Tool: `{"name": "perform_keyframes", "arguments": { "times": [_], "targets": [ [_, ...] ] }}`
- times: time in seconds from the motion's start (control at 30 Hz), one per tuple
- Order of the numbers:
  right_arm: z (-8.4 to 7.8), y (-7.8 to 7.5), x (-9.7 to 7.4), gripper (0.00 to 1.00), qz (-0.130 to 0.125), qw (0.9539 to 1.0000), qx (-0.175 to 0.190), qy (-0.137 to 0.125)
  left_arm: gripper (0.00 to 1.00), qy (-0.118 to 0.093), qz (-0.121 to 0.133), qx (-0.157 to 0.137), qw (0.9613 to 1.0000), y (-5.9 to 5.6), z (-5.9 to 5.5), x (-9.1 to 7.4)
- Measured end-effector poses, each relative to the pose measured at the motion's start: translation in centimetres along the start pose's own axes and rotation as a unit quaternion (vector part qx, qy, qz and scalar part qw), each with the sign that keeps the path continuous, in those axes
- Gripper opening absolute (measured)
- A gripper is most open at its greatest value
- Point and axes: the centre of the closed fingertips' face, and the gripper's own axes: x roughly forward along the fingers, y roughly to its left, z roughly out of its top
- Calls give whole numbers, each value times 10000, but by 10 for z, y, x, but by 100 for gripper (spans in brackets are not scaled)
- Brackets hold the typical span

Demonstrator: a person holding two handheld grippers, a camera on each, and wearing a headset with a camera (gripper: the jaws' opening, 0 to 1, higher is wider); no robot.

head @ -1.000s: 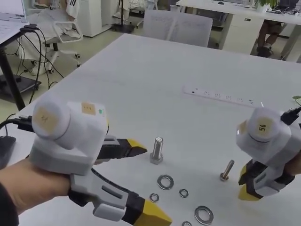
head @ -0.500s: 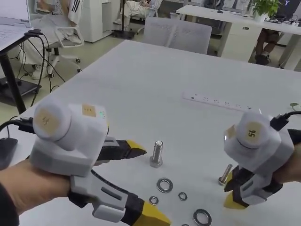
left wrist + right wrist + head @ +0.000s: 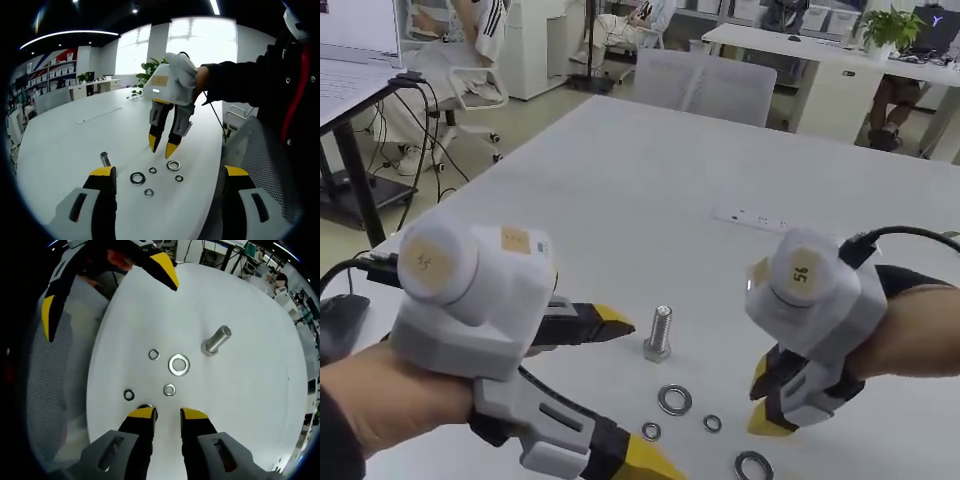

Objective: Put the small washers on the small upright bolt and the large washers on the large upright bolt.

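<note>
**Grippers Hovering Over Loose Washers**

The jaws of the right gripper [image 3: 167, 414] are standing a narrow gap apart and pinching nothing. A small washer [image 3: 169, 389] is lying just ahead of their tips, with a large washer [image 3: 179, 364] beyond it. The jaws of the left gripper [image 3: 170, 171] are gaping wide and empty. The large upright bolt [image 3: 659, 333] is standing on the white tabletop [image 3: 620, 200] between the two grippers, near the washers lying flat.

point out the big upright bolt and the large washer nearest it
big upright bolt [image 3: 659, 333], head view, middle of its shank
large washer [image 3: 663, 401], head view, left side of its ring
</note>
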Motion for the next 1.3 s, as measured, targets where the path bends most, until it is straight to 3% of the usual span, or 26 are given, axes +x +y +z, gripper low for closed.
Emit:
{"name": "perform_keyframes", "arguments": {
  "times": [0.4,0.57,0.87,1.3],
  "targets": [
    [16,3,26,21,129,9998,-160,83,87,33,-1,-16,10000,-2,-3,0],
    [13,1,34,21,138,9995,-197,196,86,23,16,-27,10000,-2,-3,-2],
    [12,1,38,21,146,9993,-221,267,86,11,25,-43,10000,-2,-3,-3],
    [12,-1,38,18,169,9997,-57,157,86,24,24,-61,10000,-3,-3,-3]
  ]
}}
